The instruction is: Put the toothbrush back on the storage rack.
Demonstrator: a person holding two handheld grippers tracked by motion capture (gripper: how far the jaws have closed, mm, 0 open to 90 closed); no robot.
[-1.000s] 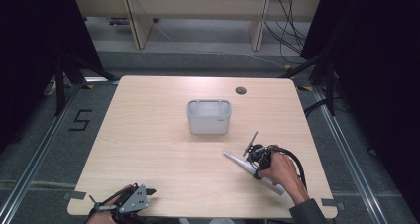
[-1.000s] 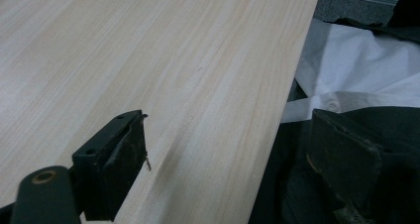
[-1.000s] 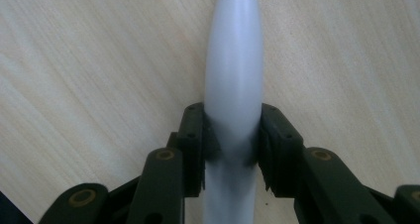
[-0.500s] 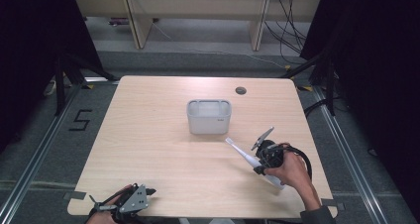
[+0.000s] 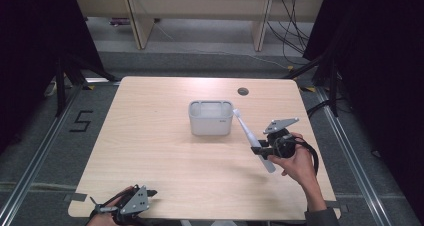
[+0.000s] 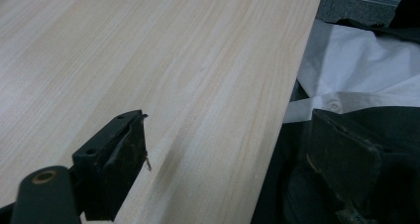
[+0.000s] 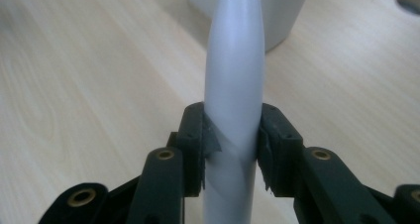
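- Your right gripper (image 7: pixel 232 147) has both black jaws pressed flat against the handle of the white electric toothbrush (image 7: pixel 233 85), one pad on each side, at the lower middle of the right gripper view. Nothing shows between pad and handle, so the hold looks firm.
- In the high view that same right gripper (image 5: pixel 260 150) sits right of centre, with the toothbrush (image 5: pixel 248 136) slanting up and to the left out of it. The brush head is at the upper right corner of the grey bin (image 5: pixel 210 118), at or just over its rim; I cannot tell whether they touch.
- A second ago the toothbrush lay lower and farther to the right, well apart from the bin. You have since lifted it and swung the head toward the bin, so I judge the carry is nearly done and the drop-in comes next.
- The handle end hangs low, below your right hand (image 5: pixel 295 161), so tip it up before you let go, or it may catch the rim.
- Your left gripper (image 5: pixel 131 206) rests at the bottom left of the high view, on the near edge of the table (image 5: pixel 150 151), where it was a second ago. In the left gripper view its jaws stand wide apart with nothing between them.
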